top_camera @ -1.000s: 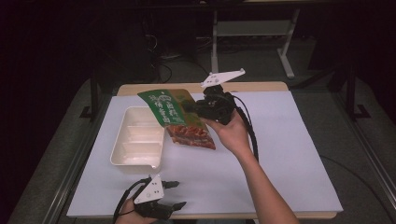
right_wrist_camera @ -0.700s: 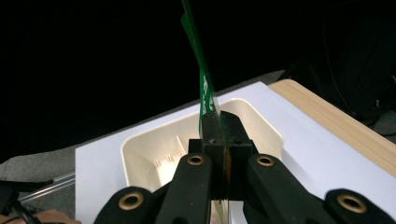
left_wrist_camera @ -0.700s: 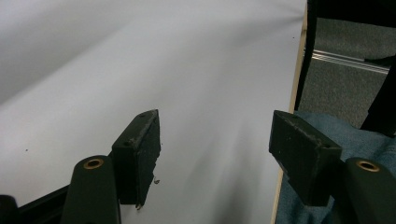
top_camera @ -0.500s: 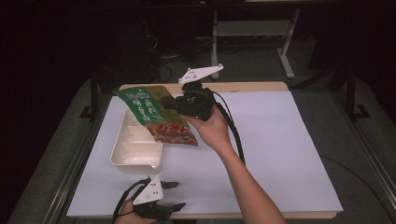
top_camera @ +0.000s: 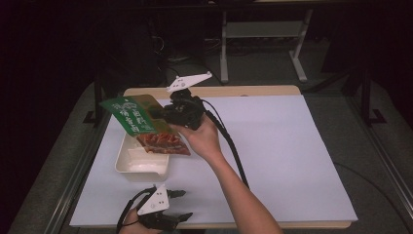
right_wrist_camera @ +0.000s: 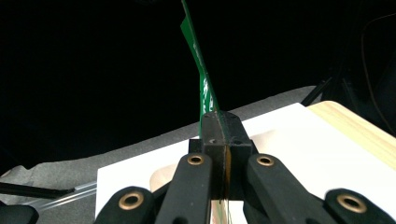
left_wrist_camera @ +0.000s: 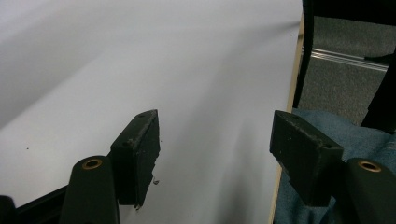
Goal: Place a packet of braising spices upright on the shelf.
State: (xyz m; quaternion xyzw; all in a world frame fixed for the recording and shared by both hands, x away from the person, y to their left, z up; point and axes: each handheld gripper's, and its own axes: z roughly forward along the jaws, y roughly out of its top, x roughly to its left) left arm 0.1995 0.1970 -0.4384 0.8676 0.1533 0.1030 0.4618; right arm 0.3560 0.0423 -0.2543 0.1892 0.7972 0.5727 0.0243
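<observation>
Table (top_camera: 292, 146), white sheet. Tray (top_camera: 141, 165), white plastic, compartmented, near left edge. Pouch (top_camera: 141, 122) held in air above tray, long axis slanting from high green top at far left down to clear red-filled end over tray's far part. Right gripper (top_camera: 163, 113) nearer, jaws pressed together pinching pouch edge (right_wrist_camera: 205, 93). Left gripper (top_camera: 178, 204) spread, empty, resting at near edge, just beside tray.
</observation>
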